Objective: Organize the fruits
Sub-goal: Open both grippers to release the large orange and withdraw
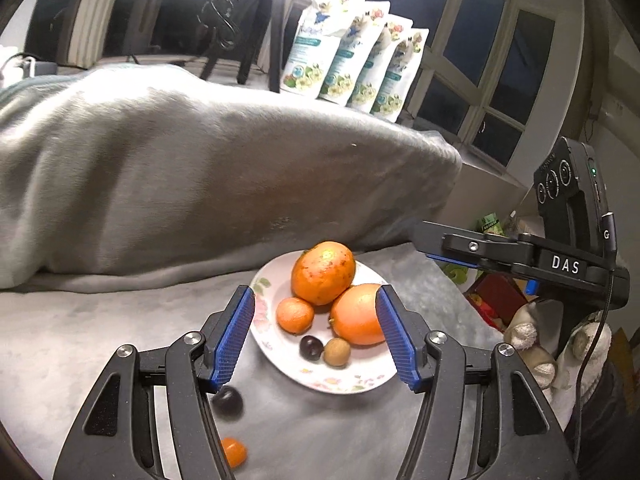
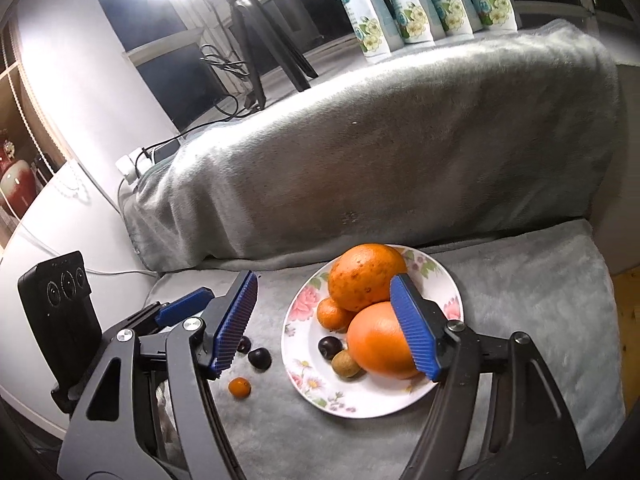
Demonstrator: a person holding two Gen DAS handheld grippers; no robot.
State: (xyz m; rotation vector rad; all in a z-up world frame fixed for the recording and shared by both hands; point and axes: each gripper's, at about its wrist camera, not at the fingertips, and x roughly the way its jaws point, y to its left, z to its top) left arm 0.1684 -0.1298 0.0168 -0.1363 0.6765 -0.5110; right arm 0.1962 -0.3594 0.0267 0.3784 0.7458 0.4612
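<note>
Through my left wrist camera, my left claw (image 1: pixel 316 334) hung released over the plate (image 1: pixel 280 354), where five fruits sat; a dark plum (image 1: pixel 227 402) and a small orange fruit (image 1: pixel 234 452) lay loose at seven o'clock.

Through my right wrist camera, my right claw (image 2: pixel 324 328) gaped empty too; those strays (image 2: pixel 259 358) lay at nine o'clock, nearer my left claw.
</note>
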